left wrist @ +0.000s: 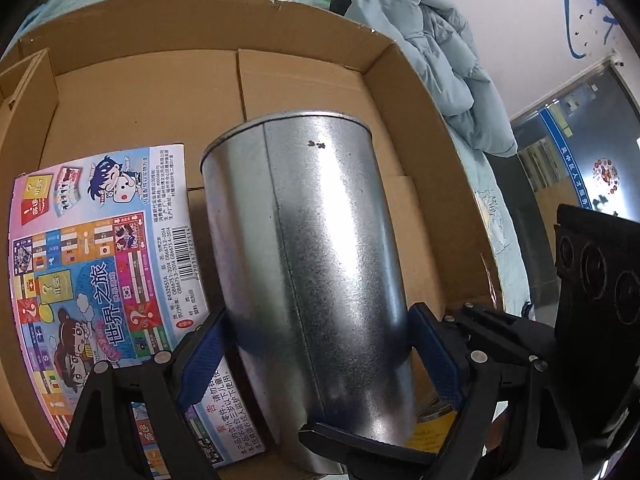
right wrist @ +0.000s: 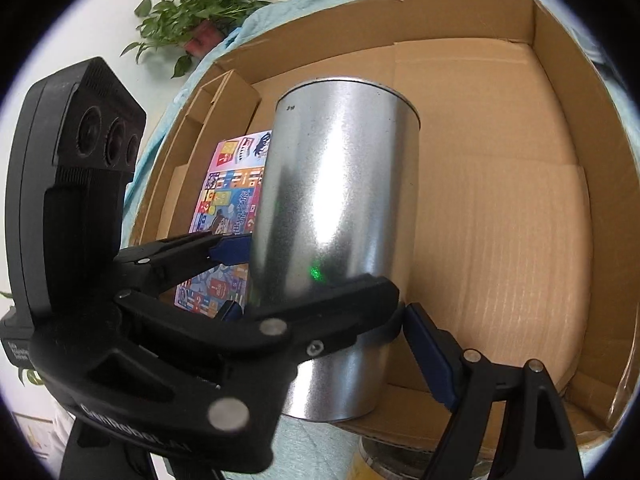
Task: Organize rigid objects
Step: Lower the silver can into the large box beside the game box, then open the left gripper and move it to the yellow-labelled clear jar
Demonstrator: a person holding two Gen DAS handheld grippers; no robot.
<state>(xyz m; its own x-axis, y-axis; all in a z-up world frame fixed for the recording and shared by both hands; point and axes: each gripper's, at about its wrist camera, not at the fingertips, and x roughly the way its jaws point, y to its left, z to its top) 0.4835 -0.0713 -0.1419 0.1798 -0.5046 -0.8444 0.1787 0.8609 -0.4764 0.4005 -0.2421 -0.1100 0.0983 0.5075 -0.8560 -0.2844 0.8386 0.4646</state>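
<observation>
Closest in, the left gripper (left wrist: 316, 360) has its blue-padded jaws clenched on the tall galvanised metal cylinder can (left wrist: 308, 272), pads pressed to both sides of its lower body. The right gripper (right wrist: 324, 324) brackets the same can lower down; whether its jaws truly pinch it, I cannot tell. The can hangs tilted over the near edge of the large open cardboard box (left wrist: 424, 128). Beside it, flat on the box floor, lies a colourful board-game box (left wrist: 100, 264) printed "世界之旅" with a barcode. Beyond the box: a pale blue puffer jacket (left wrist: 444, 56) and a green potted plant (right wrist: 192, 8).
</observation>
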